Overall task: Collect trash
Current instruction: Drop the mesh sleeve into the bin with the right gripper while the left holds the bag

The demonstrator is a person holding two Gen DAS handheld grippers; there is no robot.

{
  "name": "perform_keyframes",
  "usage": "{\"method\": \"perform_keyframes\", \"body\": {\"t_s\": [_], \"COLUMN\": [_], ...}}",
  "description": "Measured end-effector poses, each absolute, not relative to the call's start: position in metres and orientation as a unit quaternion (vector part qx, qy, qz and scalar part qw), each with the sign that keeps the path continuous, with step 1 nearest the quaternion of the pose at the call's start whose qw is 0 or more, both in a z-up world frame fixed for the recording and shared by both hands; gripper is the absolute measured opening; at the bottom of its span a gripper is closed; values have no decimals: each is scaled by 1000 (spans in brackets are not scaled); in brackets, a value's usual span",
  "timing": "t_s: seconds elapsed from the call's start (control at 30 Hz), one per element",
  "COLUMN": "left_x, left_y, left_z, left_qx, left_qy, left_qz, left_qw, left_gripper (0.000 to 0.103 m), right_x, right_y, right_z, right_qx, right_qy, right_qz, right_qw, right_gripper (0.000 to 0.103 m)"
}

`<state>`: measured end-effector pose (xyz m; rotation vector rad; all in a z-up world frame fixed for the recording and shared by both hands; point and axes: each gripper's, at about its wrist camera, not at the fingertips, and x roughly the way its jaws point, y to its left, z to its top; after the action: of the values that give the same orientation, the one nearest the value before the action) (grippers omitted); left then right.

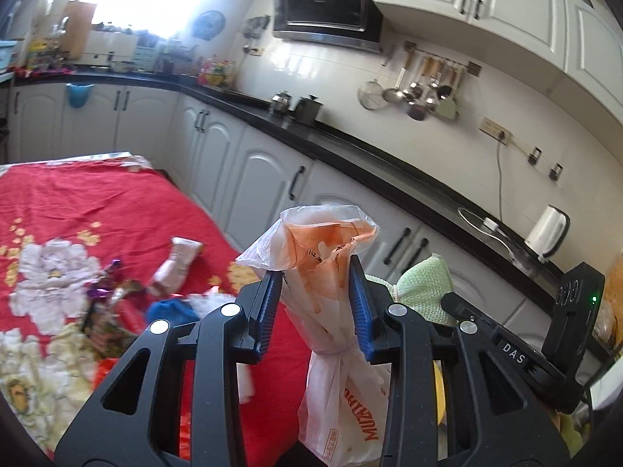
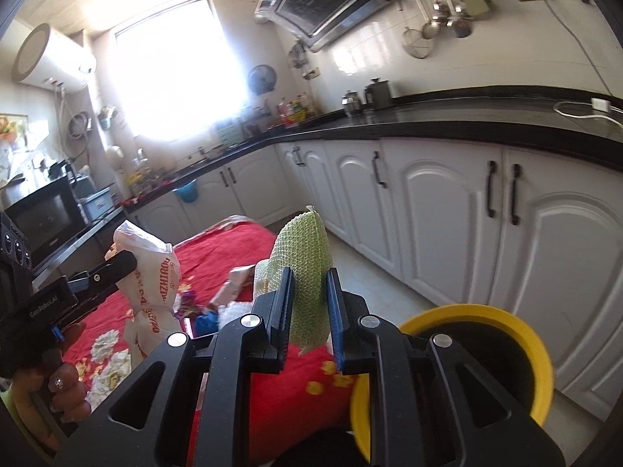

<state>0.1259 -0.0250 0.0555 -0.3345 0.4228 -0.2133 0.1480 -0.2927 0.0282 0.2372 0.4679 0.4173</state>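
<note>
- At left, other litter (image 1: 117, 299) lies on my red floral cloth (image 1: 89, 198).
- Centre of the left view: my left gripper (image 1: 315, 303) pinches a knotted plastic bag (image 1: 331, 292).
- Right view, centre: my right gripper (image 2: 309, 307) clamps green foam netting (image 2: 305, 272); yellow-rimmed bin (image 2: 541, 354) lower right.

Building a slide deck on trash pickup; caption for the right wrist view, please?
Right claw shut on green foam netting beside the yellow bin.
</note>
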Motion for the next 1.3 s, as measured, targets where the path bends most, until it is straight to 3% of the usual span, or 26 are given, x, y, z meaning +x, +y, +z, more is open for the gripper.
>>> {"method": "perform_keyframes", "body": {"t_s": [0.63,1.3], "left_x": [150,176], "left_y": [-108,-159], "left_z": [39,-5], "left_qx": [-128,-111], "left_qy": [211,243], "left_qz": [-143,-154], "left_qw": [959,951], "left_gripper": [27,27], "right_x": [139,139], "right_y": [-378,-422], "right_z": [8,-49], "right_qx": [135,143], "right_qy": [238,300], "right_qz": [125,63], "right_qw": [954,941], "right_gripper": [16,17]}}
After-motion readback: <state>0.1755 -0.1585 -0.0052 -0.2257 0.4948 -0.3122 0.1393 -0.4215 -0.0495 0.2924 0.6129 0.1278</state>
